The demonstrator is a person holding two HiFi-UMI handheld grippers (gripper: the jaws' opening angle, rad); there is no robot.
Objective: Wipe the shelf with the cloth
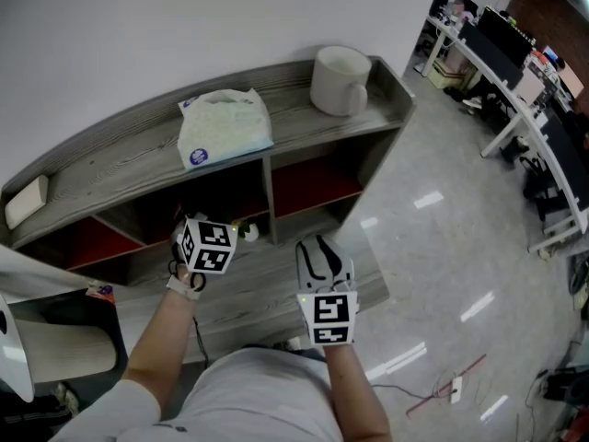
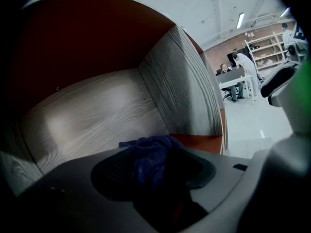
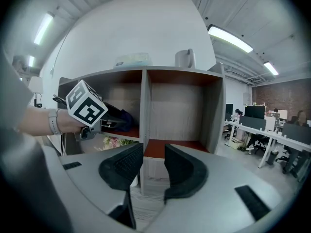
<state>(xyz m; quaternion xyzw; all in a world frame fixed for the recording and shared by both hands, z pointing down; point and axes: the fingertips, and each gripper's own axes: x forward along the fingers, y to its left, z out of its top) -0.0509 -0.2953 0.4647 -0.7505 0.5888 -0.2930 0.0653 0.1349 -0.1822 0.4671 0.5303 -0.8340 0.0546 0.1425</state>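
— Blue cloth (image 2: pixel 150 154), where is it?
— Right between the fingers of the left gripper (image 2: pixel 160 163), inside a box of the shelf (image 2: pixel 97 110). The gray wood floor lies just past the fingertips.
— Are they squeezing it?
— No. The fingers stand wide and the cloth sits loose, bunched against one of them.
— And the right gripper (image 3: pixel 153 150)?
— Fingers apart, nothing between them. The shelf's middle wall is straight ahead of them.

A plain white wall (image 1: pixel 138 26) meets a glossy pale floor (image 1: pixel 442 247) streaked with light reflections. White office desks (image 3: pixel 257 136) with dark monitors (image 3: pixel 252 111) stand to the right. Strip lights (image 3: pixel 233 39) cross the ceiling, and a brick wall (image 3: pixel 286 93) closes the far end.
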